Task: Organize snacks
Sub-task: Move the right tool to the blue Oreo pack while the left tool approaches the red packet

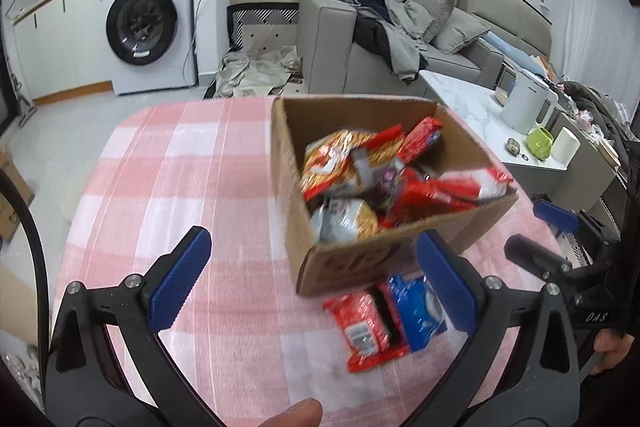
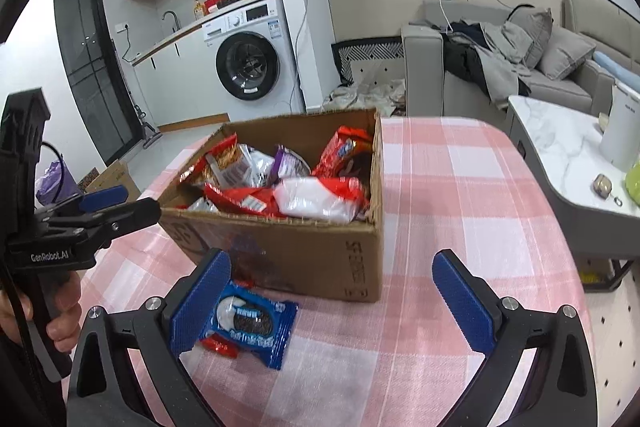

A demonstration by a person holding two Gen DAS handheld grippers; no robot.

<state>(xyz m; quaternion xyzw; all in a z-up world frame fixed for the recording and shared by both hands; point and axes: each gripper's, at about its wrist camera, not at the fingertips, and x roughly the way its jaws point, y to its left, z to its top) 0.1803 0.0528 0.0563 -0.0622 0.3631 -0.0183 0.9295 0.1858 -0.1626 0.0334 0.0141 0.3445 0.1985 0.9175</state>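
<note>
Table (image 2: 460,187) under pink check cloth. Cardboard box (image 2: 304,259) on it, well filled with snack packets. Two packets left outside, just beside its near wall: blue (image 2: 252,323) and red (image 1: 362,331). Left tongs (image 1: 312,279) spread wide, empty, angled down over both. Right tongs (image 2: 332,301) likewise released, blue packet beside one pad.
</note>
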